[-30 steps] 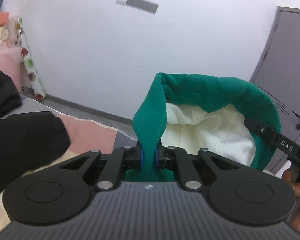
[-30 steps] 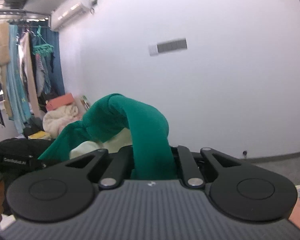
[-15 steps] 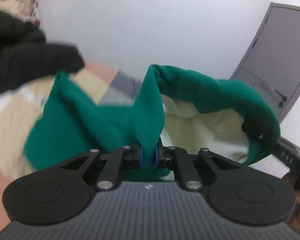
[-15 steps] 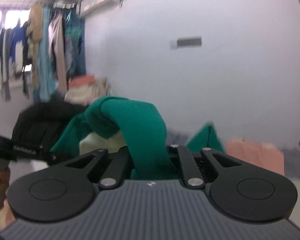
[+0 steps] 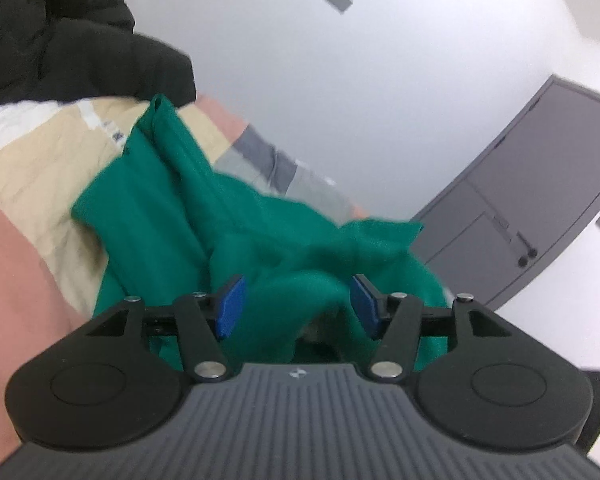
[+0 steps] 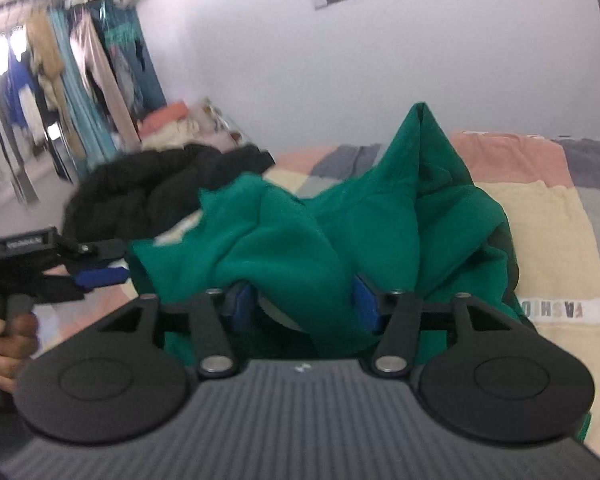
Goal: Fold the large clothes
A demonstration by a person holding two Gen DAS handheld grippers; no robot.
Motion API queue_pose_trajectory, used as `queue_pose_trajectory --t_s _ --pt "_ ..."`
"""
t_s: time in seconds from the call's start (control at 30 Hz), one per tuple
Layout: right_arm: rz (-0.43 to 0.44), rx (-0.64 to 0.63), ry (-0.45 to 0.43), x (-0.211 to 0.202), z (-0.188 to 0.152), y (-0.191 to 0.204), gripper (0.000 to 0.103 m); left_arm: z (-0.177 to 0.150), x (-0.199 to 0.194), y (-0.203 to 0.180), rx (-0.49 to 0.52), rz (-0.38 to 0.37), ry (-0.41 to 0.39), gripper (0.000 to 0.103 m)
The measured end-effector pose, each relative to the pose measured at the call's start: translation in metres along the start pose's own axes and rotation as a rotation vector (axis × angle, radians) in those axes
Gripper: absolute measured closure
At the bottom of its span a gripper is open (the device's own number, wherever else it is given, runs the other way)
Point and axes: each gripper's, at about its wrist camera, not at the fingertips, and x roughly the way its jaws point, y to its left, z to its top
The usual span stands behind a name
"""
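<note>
**Green garment let down on the bed, both grippers opening**

While the green garment [image 5: 260, 240] lies bunched on the patchwork bedcover [image 5: 32, 184], the left gripper [image 5: 296, 304] has its jaws opening, the blue pads [image 5: 230, 306] standing apart with a hump of green cloth rising between them and pressed by neither. The right gripper [image 6: 306, 300] is likewise opening, a fold of the same garment draped loosely between its blue pads [image 6: 364, 300]. In the right wrist view the garment [image 6: 360, 216] peaks toward the wall, with a pale lining showing at its near edge. A black coat [image 6: 152, 196] sits just beyond it on the bed. At the left edge of that view a hand [image 6: 4, 344] holds the other gripper beside the cloth. A grey door [image 5: 540, 208] stands behind the bed.
</note>
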Motion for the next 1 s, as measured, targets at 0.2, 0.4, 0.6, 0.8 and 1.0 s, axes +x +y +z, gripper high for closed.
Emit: queue_pose_trajectory --t_s 0.2,0.4,0.6,0.8,1.0 --pt "0.024 0.08 -0.135 -0.031 -0.009 -0.01 0.036 0.012 0.002 -0.009 0.011 -0.057 -0.044 0.04" --pt "0.023 0.039 -0.108 0.013 0.006 0.002 0.036 0.013 0.036 -0.01 0.039 -0.051 0.001 0.04" --pt "0.078 0.073 -0.013 0.066 0.004 0.022 0.05 0.009 0.064 -0.004 0.074 -0.066 0.042 0.04" --pt "0.047 -0.011 0.171 0.098 -0.032 0.036 0.076 0.005 0.078 0.007 0.063 -0.051 0.079 0.04" --pt "0.005 -0.142 0.252 0.098 -0.059 0.055 0.076 -0.004 0.09 0.0 0.113 -0.04 0.146 0.041"
